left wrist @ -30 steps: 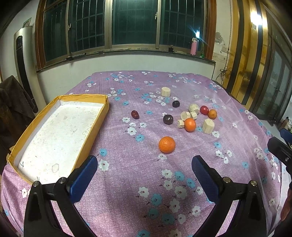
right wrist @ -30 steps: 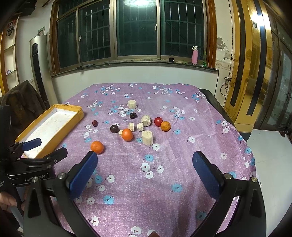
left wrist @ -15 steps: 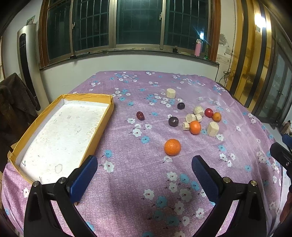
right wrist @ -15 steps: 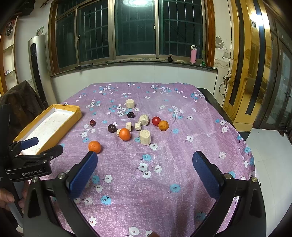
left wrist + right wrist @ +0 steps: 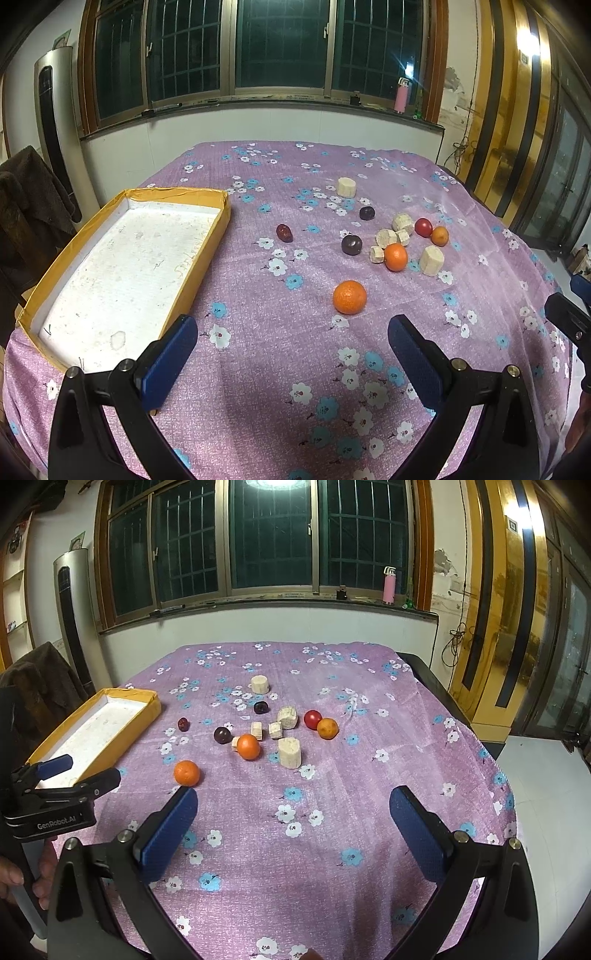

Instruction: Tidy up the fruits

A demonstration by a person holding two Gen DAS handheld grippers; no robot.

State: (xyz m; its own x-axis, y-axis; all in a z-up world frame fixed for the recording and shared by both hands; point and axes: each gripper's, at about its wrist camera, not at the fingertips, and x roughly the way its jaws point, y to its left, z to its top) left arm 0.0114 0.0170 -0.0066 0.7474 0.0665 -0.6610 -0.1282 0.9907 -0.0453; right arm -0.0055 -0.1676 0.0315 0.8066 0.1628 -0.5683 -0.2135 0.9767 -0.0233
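The bench [image 5: 280,369], w/ a purple flowered cloth over it, filled most of both views. On its left side lay the yellow tray [image 5: 199,266], white inside, nothing in it. The left tongs [image 5: 291,350] hung above the near edge of the bench, fingers wide apart, holding nothing; the right tongs [image 5: 293,819] were the same, spread wide and w/o any load. In the right wrist view the left tongs showed at the left edge, above the near end of the tray, w/ a hand [image 5: 22,878] under them.

The fruits were all on the cloth, right of the tray and apart from it, approx. in the middle of the bench. Nearest to the tongs was the big orange [image 5: 349,297], alone. Behind it sat a second orange [image 5: 395,257], just beside some pale cork-like blocks [image 5: 431,260]. A smaller orange fruit [image 5: 439,236] touched, or almost touched, a red fruit [image 5: 423,227] at the far right of the group. Two dark plums [image 5: 351,244] lay left of the blocks, and one dark red date [image 5: 284,233] was alone between the group and the tray. One more pale block [image 5: 346,187] stood farther back, separate from the rest
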